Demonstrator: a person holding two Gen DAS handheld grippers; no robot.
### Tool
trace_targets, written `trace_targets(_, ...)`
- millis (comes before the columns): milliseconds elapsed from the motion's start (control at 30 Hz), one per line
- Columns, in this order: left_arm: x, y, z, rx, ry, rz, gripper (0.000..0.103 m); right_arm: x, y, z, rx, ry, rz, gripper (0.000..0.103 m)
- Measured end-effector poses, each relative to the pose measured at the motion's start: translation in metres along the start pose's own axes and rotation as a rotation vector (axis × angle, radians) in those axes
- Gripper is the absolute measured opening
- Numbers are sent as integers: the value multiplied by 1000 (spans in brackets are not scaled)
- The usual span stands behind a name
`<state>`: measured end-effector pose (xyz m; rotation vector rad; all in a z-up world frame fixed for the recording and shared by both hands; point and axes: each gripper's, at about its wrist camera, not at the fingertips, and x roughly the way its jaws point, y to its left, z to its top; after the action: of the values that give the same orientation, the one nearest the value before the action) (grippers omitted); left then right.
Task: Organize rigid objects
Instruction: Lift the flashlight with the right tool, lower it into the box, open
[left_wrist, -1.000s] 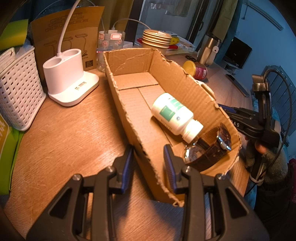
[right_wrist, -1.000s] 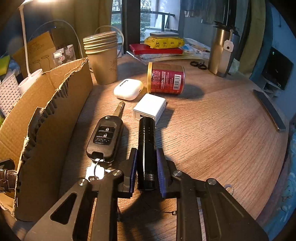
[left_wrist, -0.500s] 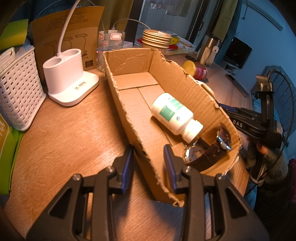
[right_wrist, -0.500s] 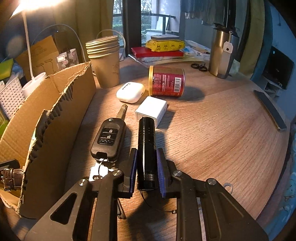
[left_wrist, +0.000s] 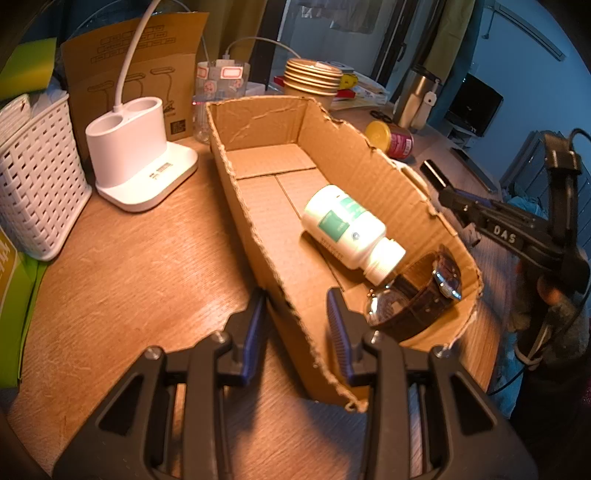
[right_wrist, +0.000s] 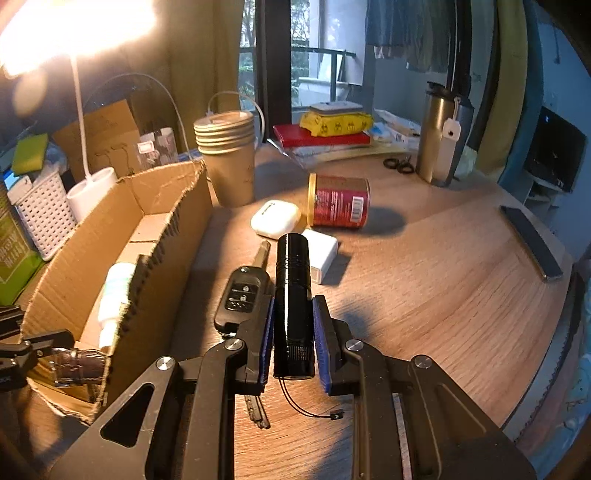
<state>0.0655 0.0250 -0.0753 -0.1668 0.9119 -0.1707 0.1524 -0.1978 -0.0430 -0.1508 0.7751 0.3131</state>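
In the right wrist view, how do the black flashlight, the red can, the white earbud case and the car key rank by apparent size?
1. Black flashlight, though it is nearest the camera, which enlarges it.
2. Red can.
3. Car key and white earbud case look alike; the key is partly hidden, so I leave them unranked.

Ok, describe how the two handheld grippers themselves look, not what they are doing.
Both are black angular frames with triangular cut-outs, silver screws and ribbed blue finger pads. The left gripper matches the right gripper, whose side shows white letters "DAS" and a black cable.
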Motion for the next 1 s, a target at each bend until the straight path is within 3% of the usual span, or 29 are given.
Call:
trace_targets(567, 0, 0, 0, 0, 0, 0, 36, -31, 19, 15, -40, -74, 51, 22)
trace_targets(1000, 0, 0, -1, -1, 0, 0, 36, -52, 58, 29, -128, -138, 121, 22)
